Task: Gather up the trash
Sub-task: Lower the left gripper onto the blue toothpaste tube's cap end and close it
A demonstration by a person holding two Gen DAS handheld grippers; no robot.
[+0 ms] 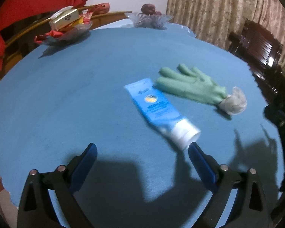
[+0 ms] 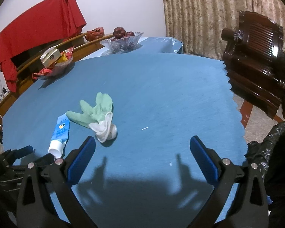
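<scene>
A blue and white tube (image 1: 157, 112) lies on the blue tablecloth (image 1: 85, 95), cap end towards me. A green glove (image 1: 191, 86) with a whitish cuff lies just beyond it, touching its far end. My left gripper (image 1: 142, 148) is open, and its right fingertip sits just short of the tube's cap. In the right wrist view the tube (image 2: 59, 133) and the glove (image 2: 95, 114) lie left of centre. My right gripper (image 2: 142, 140) is open over bare cloth, the glove's cuff just beyond its left finger. The left gripper's fingers (image 2: 26, 150) show at the lower left.
Two glass bowls stand at the table's far side: one with snack packets and a box (image 1: 66, 26), one with dark fruit (image 1: 148, 19). A dark wooden chair (image 2: 256, 57) stands to the right. A black trash bag (image 2: 271, 152) hangs at the right edge. Small white scraps (image 2: 145, 128) lie on the cloth.
</scene>
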